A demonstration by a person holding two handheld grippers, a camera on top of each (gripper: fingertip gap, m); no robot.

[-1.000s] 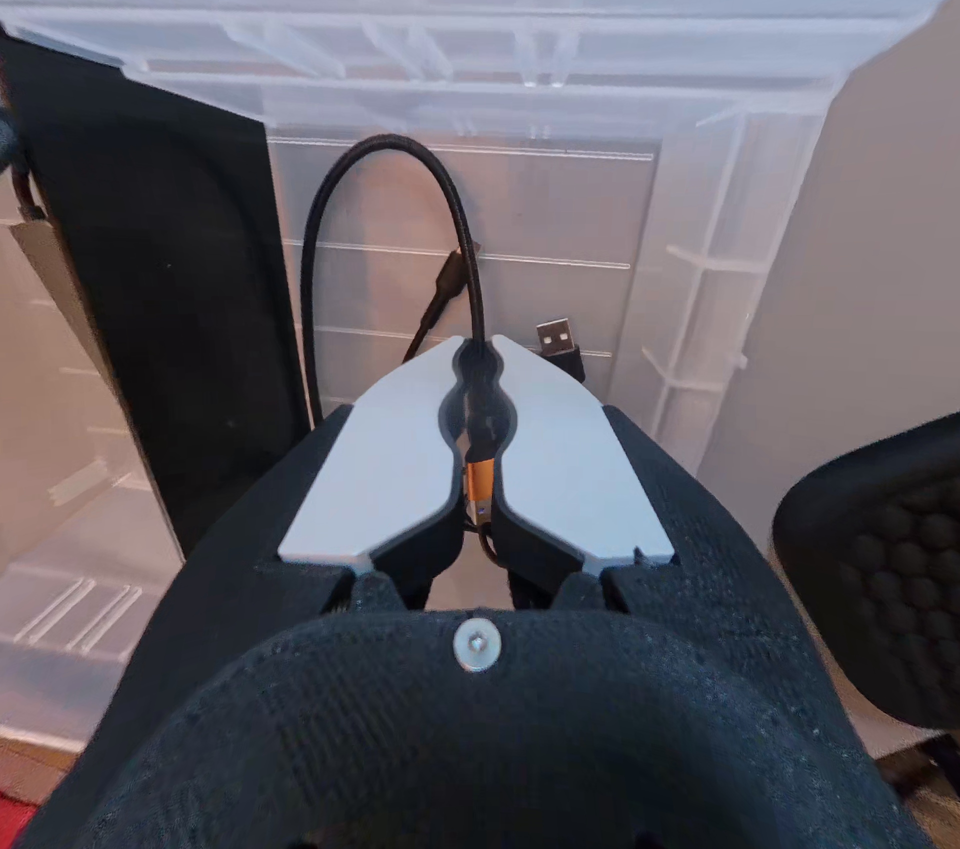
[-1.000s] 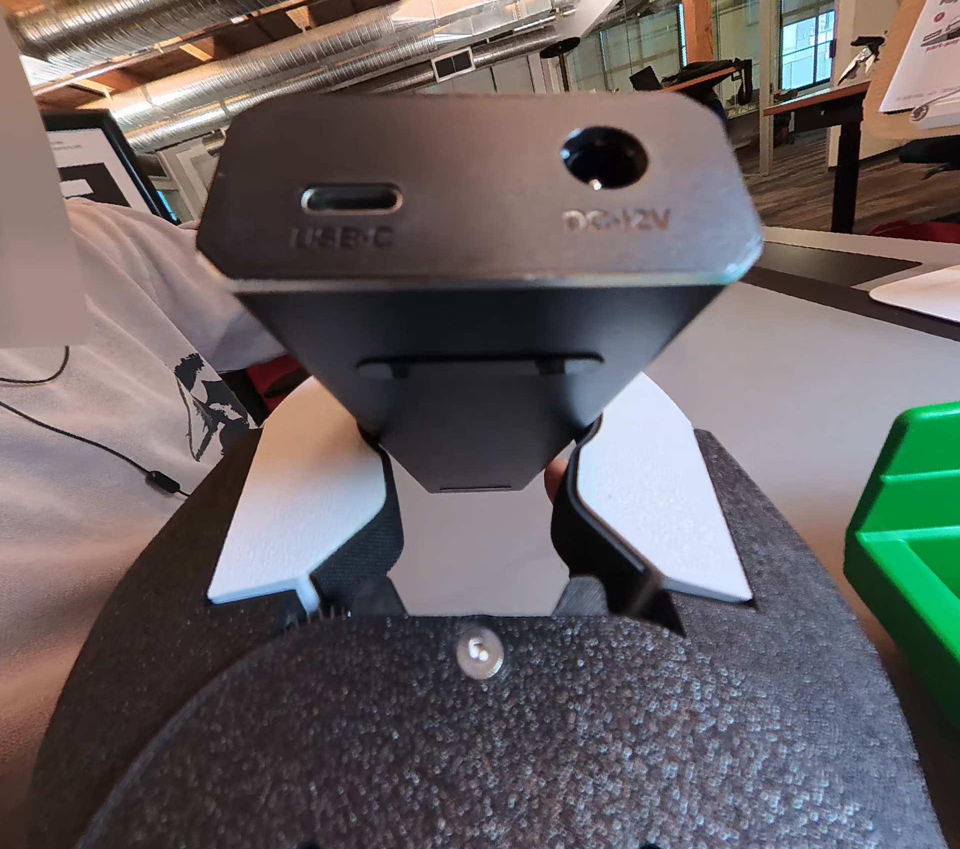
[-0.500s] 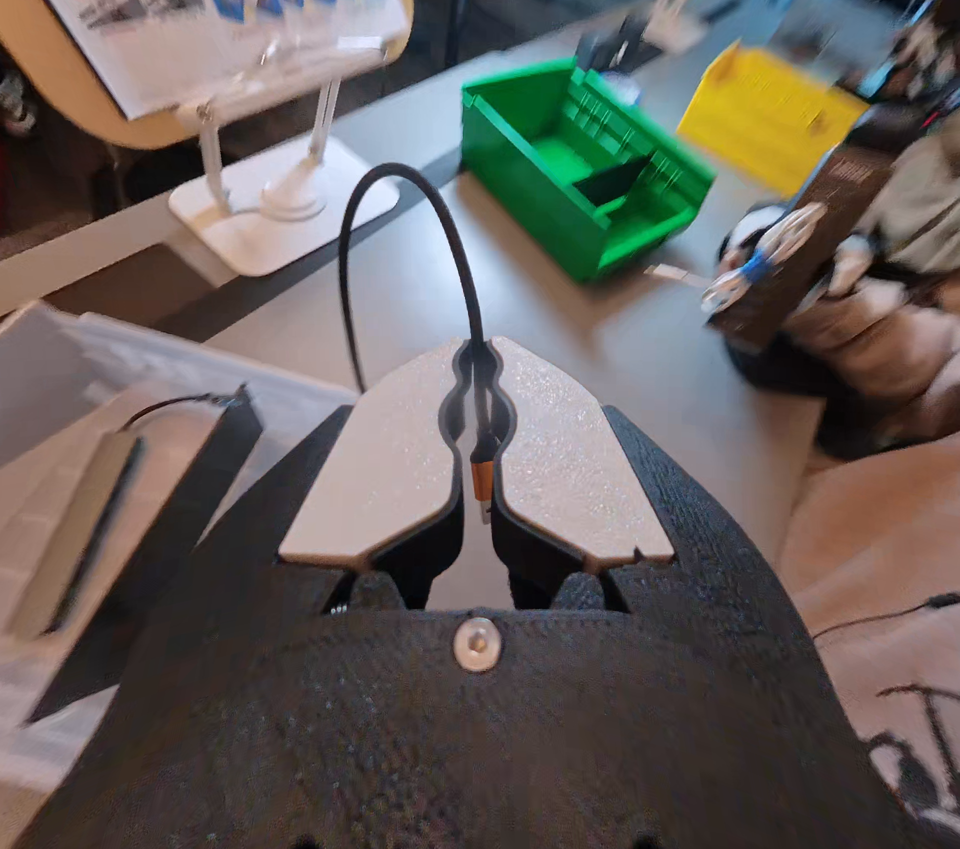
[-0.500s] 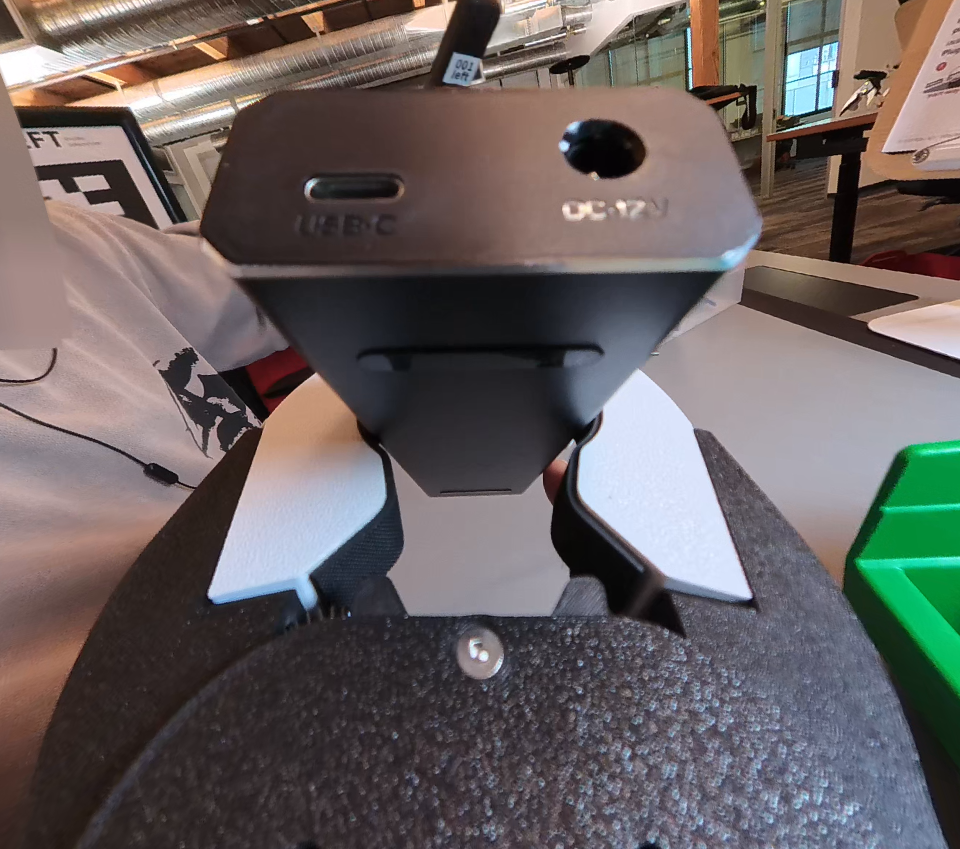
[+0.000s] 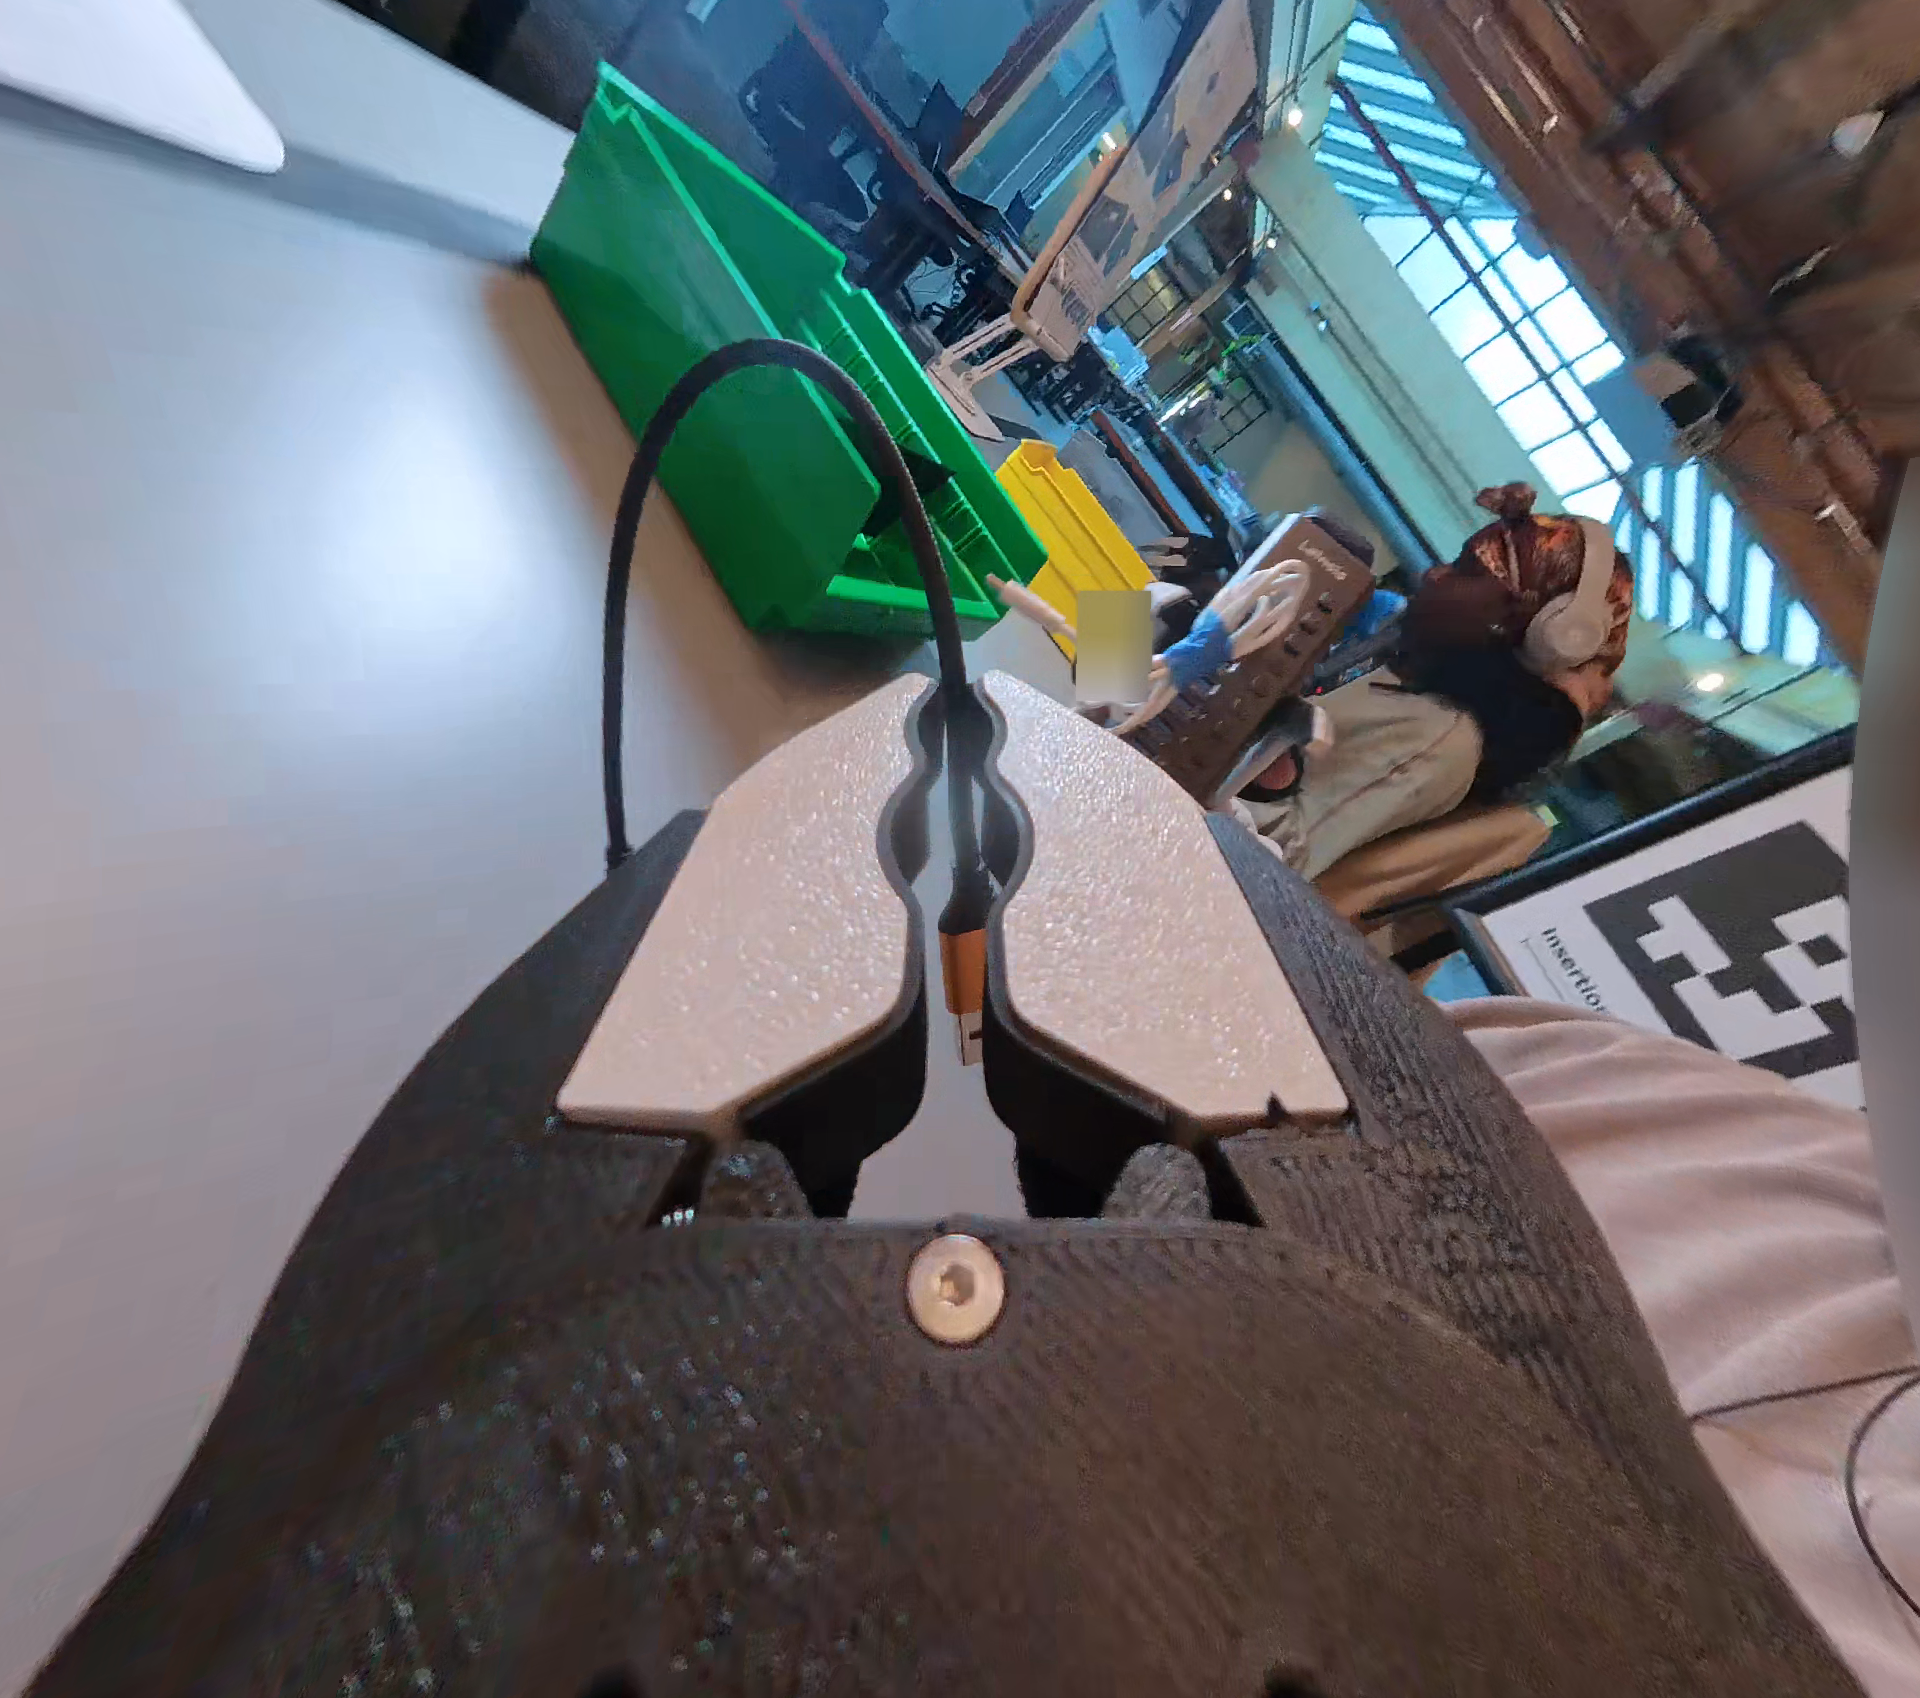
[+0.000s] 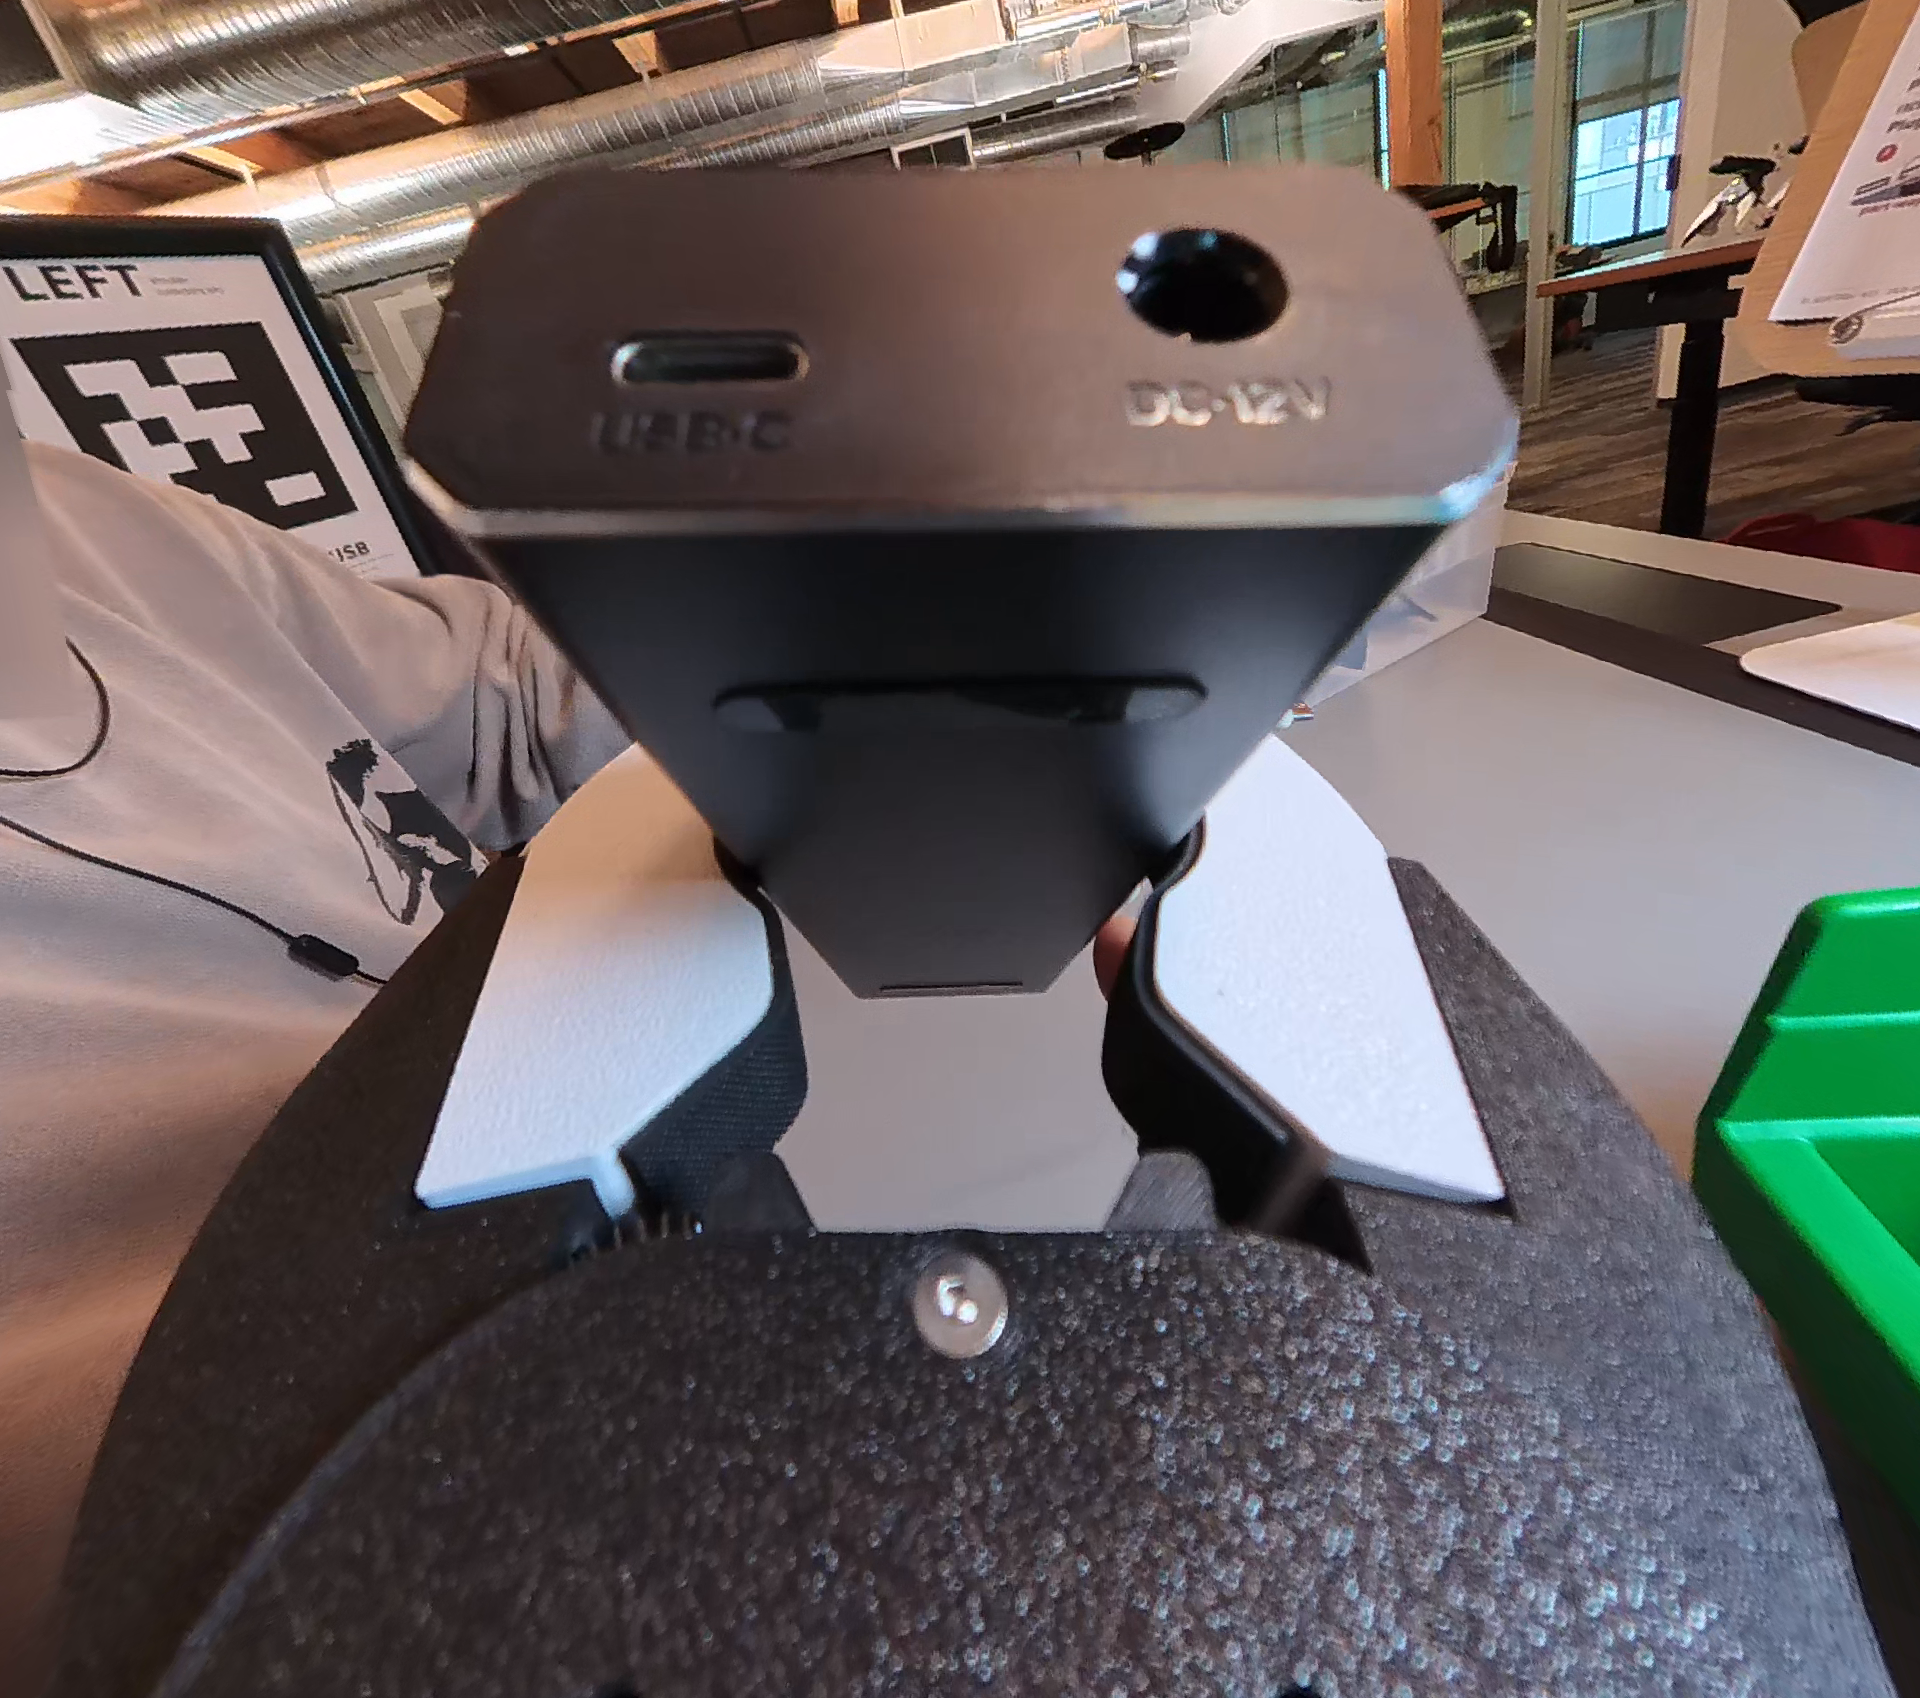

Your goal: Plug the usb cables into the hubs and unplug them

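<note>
My left gripper (image 5: 956, 698) is shut on a black braided USB cable (image 5: 727, 391). The cable loops up out of the fingertips and drops to the left. Its orange connector (image 5: 961, 962) sits between the fingers with the metal plug pointing back at the camera. The view is rolled sideways over the grey table (image 5: 260, 609). My right gripper (image 6: 956, 817) is shut on a dark grey hub (image 6: 956, 422), held upright. The hub's end face, with a small oval port and a round socket, faces the camera. The hub's other ports are hidden.
A green bin (image 5: 748, 443) and a yellow bin (image 5: 1070, 536) stand on the table; the green bin (image 6: 1829, 1129) is close at my right gripper's right. A person's white sleeve (image 6: 208, 713) and a marker board (image 6: 177, 401) are at left. Another person works farther off. About 20 cm separates my left fingertips from my right.
My left gripper has swung away from the clear plastic box, out over the table, and rolled sideways, still holding the cable. My right gripper with the hub has barely moved.
</note>
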